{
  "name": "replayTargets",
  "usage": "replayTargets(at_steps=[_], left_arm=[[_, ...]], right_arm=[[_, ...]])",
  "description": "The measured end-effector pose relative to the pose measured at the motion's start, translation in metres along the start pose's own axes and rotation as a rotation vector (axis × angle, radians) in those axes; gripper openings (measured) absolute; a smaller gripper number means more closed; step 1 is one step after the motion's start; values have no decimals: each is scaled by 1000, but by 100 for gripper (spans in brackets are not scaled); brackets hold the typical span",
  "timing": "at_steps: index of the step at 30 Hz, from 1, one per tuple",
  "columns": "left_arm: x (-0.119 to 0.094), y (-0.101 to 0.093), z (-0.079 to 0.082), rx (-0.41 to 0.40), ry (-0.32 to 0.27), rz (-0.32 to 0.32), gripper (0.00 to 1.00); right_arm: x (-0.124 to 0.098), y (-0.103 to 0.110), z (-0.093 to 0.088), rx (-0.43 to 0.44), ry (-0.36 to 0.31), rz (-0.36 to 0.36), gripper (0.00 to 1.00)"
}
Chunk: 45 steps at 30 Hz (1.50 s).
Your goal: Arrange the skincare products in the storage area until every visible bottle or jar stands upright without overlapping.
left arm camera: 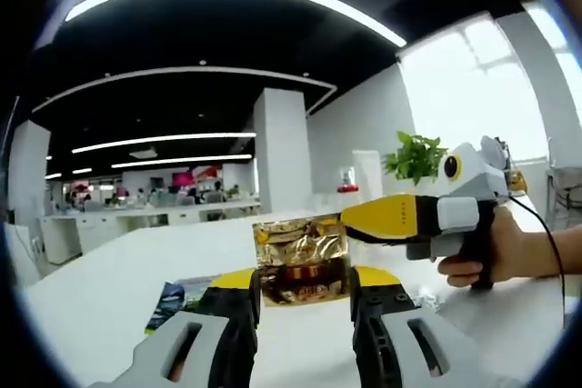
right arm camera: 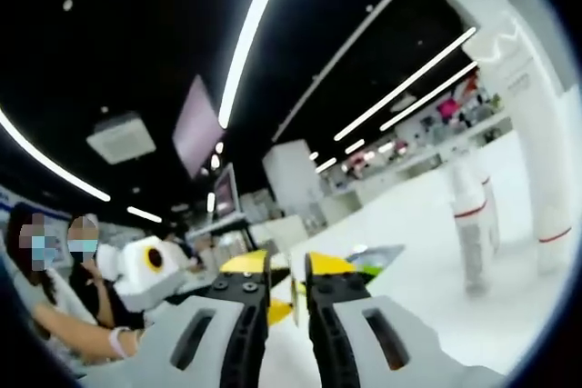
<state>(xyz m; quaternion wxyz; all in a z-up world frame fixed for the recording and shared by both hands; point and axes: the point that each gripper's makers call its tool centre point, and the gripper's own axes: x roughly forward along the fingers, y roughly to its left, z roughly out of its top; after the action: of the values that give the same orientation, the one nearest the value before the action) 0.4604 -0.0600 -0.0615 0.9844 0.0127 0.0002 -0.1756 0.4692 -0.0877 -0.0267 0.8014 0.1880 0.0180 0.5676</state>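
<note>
- In the left gripper view, the left gripper [left arm camera: 305,293] holds a gold foil packet [left arm camera: 302,259] between its two jaws; the jaws stand apart by the packet's width and press on its sides.
- The packet is crinkled and shiny, with a darker amber band across its lower half. It is lifted above the white table [left arm camera: 109,297].
- The right gripper [left arm camera: 359,218] comes in from the right, held in a person's hand [left arm camera: 482,256]. Its yellow tip touches the packet's upper right corner. Whether its jaws are parted here I cannot tell.
- A dark printed card [left arm camera: 177,302] lies flat on the table just left of the left gripper.
- A leafy plant [left arm camera: 416,156] stands behind the right gripper, near a bright window.
- In the right gripper view, the right gripper [right arm camera: 289,293] has its jaws almost closed, with a narrow gap. A thin gold edge, likely the packet [right arm camera: 294,297], shows in that gap; whether it is pinched is unclear.
- The left gripper's [right arm camera: 150,270] white body shows at the left.
- Two white bottles [right arm camera: 473,224] with red bands stand upright on the table [right arm camera: 418,297] to the right, well apart from the grippers.
</note>
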Motion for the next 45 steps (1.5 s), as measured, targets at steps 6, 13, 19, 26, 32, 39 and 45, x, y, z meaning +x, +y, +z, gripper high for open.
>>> replayTargets(at_steps=[6,13,19,26,32,39,45], left_arm=[[-1,-8,3,-17,-17,-70,40],[-1,-15,4,-170,-37,-215,49],[-14,-36,22,-626,-74,-517,43],[-25,-53,27,-748,-57,-642,20],[-28,-51,25,-722,-56,-607,1],[-29,-34,33,-829,-114,-578,1],[-29,-13,28,-912,-149,-471,2]], right_arm=[[-3,0,-2,-8,14,11,1],[-10,-9,17,27,-79,-20,0],[-17,-6,35,143,-183,40,0],[-17,12,37,165,-200,117,0],[-14,11,30,173,-175,108,0],[-13,11,27,183,-155,111,0],[-7,17,7,154,-47,120,0]])
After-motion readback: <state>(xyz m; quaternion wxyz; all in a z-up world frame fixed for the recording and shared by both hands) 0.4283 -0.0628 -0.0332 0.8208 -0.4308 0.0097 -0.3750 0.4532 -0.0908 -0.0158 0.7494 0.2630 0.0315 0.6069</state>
